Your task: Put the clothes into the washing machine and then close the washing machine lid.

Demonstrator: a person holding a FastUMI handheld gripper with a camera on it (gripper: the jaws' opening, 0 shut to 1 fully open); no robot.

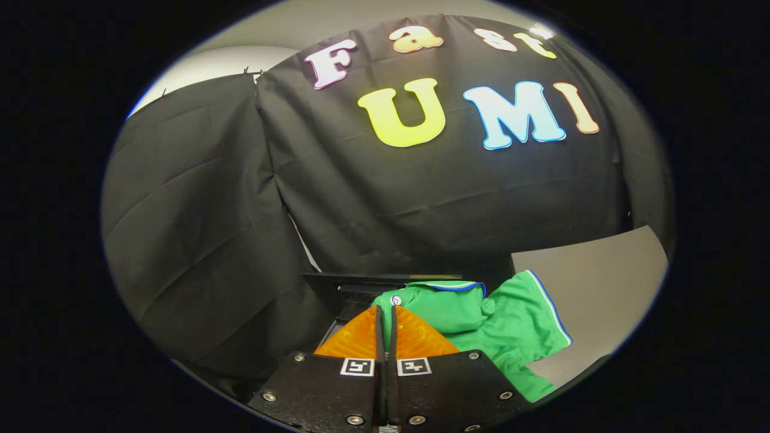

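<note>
My fingers (385,319) are pressed together with only a thin slit between them; whether a fold of cloth is pinched in that slit I cannot tell. Just ahead of the tips and off to their right lies the green shirt (481,319), blue-trimmed, with a white button (396,299) close beyond the tips. Its collar end sits nearest the tips; the body and hem trail away to the right and back toward me, so the long axis runs from the tips out rightward. It rests partly on the grey counter (595,270). Directly beyond the tips, left of the shirt, is a dark opening with a black rim (361,278), probably the washing machine. Judgement: the shirt must travel left and forward into it.
</note>
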